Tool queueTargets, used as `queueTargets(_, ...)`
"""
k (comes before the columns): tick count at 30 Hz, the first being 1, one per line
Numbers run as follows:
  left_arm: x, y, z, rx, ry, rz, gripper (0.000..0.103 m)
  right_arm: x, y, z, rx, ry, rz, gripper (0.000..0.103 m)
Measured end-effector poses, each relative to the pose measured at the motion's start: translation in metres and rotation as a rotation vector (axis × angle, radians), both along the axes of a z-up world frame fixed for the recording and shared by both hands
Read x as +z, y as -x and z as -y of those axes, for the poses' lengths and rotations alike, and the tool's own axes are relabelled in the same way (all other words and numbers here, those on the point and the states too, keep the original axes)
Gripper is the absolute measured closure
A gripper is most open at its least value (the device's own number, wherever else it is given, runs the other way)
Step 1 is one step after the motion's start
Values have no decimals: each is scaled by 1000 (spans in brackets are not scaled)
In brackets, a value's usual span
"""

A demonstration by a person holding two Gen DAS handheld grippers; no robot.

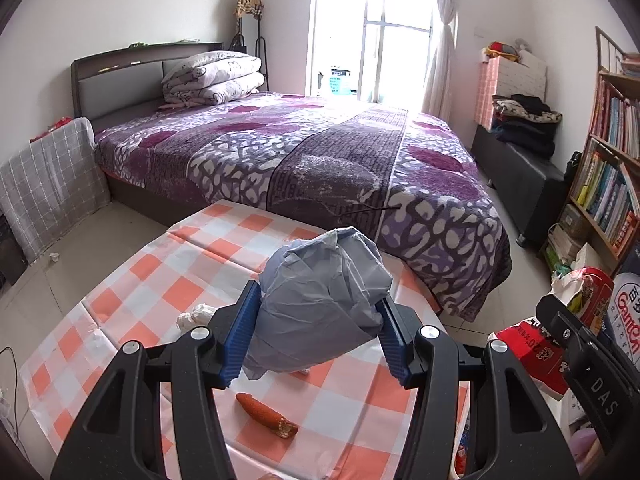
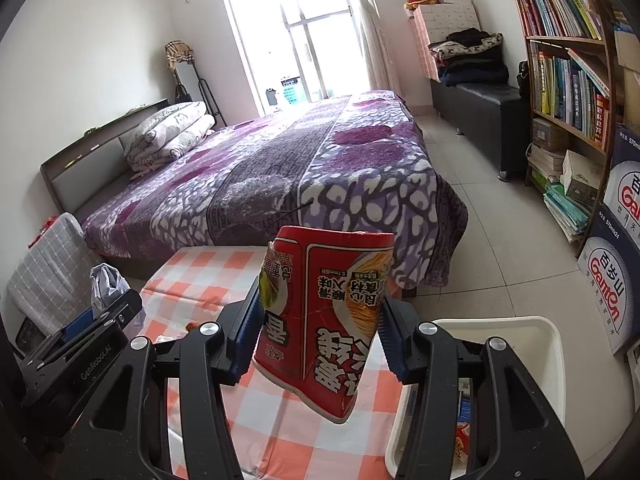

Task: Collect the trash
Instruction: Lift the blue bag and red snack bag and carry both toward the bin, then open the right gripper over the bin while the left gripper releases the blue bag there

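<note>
My left gripper (image 1: 316,332) is shut on a crumpled grey plastic bag (image 1: 324,296) and holds it above the orange-checked table (image 1: 160,292). My right gripper (image 2: 320,328) is shut on a red instant-noodle cup (image 2: 324,328), held upside down above the table's right edge. The cup also shows in the left wrist view (image 1: 532,344), and the grey bag in the right wrist view (image 2: 106,284). A half-eaten sausage (image 1: 266,414) and a crumpled white tissue (image 1: 196,316) lie on the table. A white bin (image 2: 516,368) holding some trash stands right of the table.
A bed with a purple blanket (image 1: 320,160) stands just behind the table. A bookshelf (image 2: 568,80) and stacked water boxes (image 2: 616,260) line the right wall. A black bench (image 2: 476,120) with folded clothes stands beyond. A grey-covered unit (image 1: 48,184) stands at left.
</note>
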State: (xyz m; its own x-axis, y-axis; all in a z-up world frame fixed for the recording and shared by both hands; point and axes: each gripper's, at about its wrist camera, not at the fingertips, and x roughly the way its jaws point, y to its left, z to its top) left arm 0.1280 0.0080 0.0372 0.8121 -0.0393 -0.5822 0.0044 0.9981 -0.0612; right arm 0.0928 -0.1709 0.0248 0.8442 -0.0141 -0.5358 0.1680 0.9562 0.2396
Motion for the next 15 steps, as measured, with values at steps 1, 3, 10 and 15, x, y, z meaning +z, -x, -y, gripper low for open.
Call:
queueTargets(1, 0, 1, 3, -6, -1, 2, 48, 0, 1, 3, -6, -3, -1, 54)
queueTargets(3, 0, 3, 9, -17, -4, 8, 48, 1, 3, 10, -18, -8, -3, 54)
queueTargets(10, -1, 7, 30, -60, -10, 5, 48, 1, 10, 37, -70, -33, -15, 54)
queueTargets(15, -7, 11, 47, -99, -22, -6, 48, 2, 18, 56, -112, -46, -19, 53)
